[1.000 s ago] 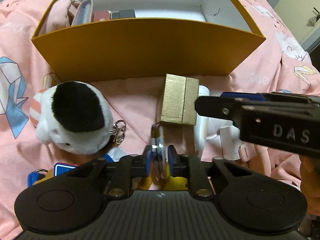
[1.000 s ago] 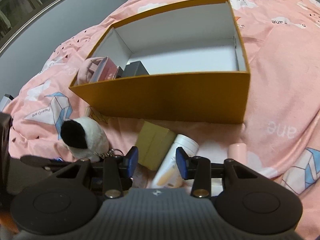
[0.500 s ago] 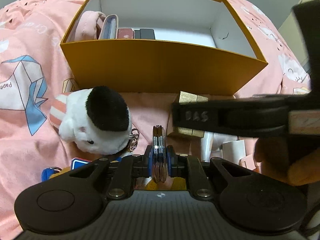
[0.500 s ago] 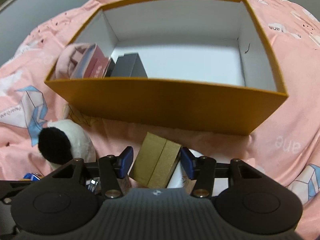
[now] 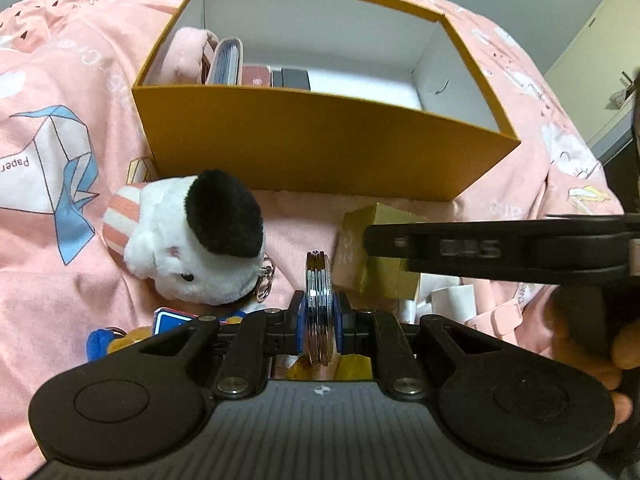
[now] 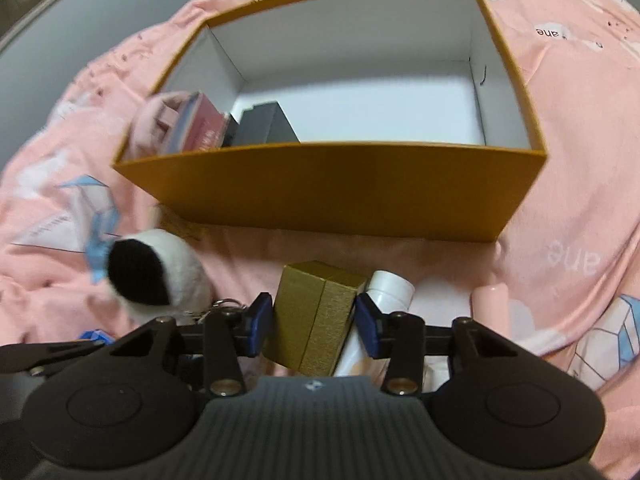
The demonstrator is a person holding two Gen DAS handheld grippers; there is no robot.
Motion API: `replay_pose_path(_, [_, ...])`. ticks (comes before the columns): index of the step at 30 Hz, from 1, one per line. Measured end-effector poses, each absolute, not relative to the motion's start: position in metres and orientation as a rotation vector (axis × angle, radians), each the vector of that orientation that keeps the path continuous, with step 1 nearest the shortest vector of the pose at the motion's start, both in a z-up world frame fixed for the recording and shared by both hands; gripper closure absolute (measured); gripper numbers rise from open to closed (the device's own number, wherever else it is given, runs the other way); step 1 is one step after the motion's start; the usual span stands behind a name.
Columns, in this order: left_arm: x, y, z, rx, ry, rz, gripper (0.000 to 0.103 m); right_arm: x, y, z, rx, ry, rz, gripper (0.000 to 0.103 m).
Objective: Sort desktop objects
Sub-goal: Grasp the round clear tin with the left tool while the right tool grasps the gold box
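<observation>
The orange box [image 6: 332, 192] sits on the bed, now seen from higher. The right hand-held gripper [image 6: 314, 322] has come to straddle the gold box [image 6: 316, 316], jaws open, ready to grasp it. The left hand-held gripper [image 5: 319, 322] stays clamped on the key rings [image 5: 319, 304], raised toward the box.
</observation>
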State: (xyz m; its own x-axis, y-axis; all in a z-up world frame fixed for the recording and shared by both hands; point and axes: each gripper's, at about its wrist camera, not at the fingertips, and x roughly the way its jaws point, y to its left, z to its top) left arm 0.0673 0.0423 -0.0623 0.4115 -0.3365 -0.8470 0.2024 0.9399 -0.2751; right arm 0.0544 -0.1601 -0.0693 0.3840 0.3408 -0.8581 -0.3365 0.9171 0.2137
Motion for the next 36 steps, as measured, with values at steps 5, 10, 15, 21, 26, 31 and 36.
replay_pose_path(5, [0.063, 0.044, -0.053, -0.148, 1.063, -0.353, 0.088, 0.045, -0.175, -0.046, 0.029, 1.045, 0.436, 0.101])
replay_pose_path(10, [0.060, 0.046, -0.053, -0.161, 1.072, -0.356, 0.088, 0.049, -0.172, -0.048, 0.026, 1.048, 0.426, 0.088])
replay_pose_path(15, [0.059, 0.058, -0.050, -0.195, 1.056, -0.331, 0.088, 0.044, -0.160, -0.061, -0.040, 1.066, 0.415, 0.063])
replay_pose_path(21, [0.061, 0.063, -0.052, -0.226, 1.068, -0.327, 0.088, 0.045, -0.140, -0.069, -0.082, 1.070, 0.446, 0.052])
replay_pose_path(26, [0.061, 0.067, -0.054, -0.232, 1.081, -0.324, 0.087, 0.054, -0.117, -0.083, -0.194, 1.067, 0.401, 0.051])
replay_pose_path(31, [0.062, 0.067, -0.057, -0.235, 1.093, -0.326, 0.087, 0.059, -0.106, -0.097, -0.250, 1.100, 0.378, 0.049])
replay_pose_path(36, [0.063, 0.065, -0.059, -0.227, 1.101, -0.329, 0.087, 0.063, -0.120, -0.100, -0.202, 1.127, 0.361, 0.053])
